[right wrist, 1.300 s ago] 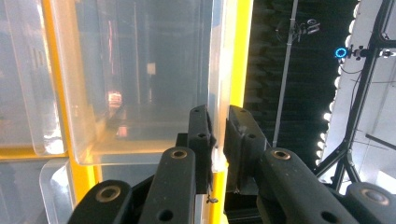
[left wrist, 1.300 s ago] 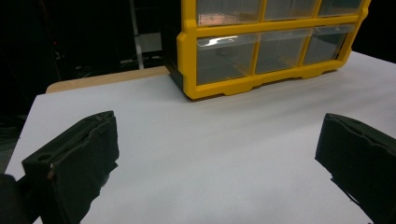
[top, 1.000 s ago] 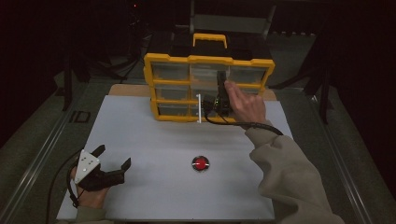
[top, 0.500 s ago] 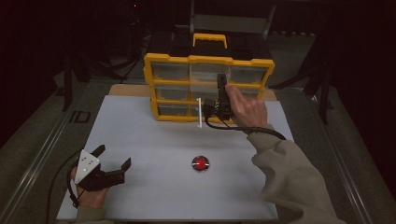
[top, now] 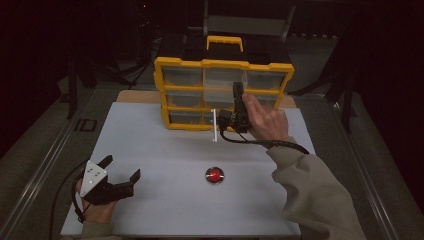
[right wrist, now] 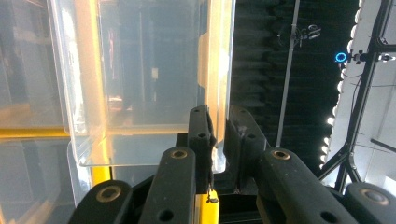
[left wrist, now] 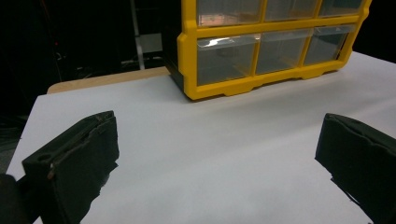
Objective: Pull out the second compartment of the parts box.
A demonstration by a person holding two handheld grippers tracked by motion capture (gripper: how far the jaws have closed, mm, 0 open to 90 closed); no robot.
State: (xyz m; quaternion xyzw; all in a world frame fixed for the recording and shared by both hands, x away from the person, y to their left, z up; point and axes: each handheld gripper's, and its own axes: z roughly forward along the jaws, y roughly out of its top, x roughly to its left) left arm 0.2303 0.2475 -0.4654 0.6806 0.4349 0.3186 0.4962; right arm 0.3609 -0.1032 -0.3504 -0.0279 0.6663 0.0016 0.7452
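One white tabletop (top: 165, 145) over a wooden board, dark room around, metal rails at the sides. Yellow drawer cabinet (top: 180, 62) at the far edge. Right gripper (top: 235, 107) clamped on the clear drawer (right wrist: 140, 84), bottom row, pulled out. Left gripper (top: 121, 175) near-left, jaws spread, nothing between. Red button (top: 215, 174) mid-table.

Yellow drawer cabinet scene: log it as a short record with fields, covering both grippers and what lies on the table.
work in hand: pulling a clear drawer out of the yellow drawer cabinet
drawer: bottom row, partly out, its front standing clear of the cabinet face
right gripper: jaws pinched on the drawer's front wall
left gripper: jaws wide apart, nothing between them, resting low at the near left of the white table
also on the table: red button, near the middle, untouched
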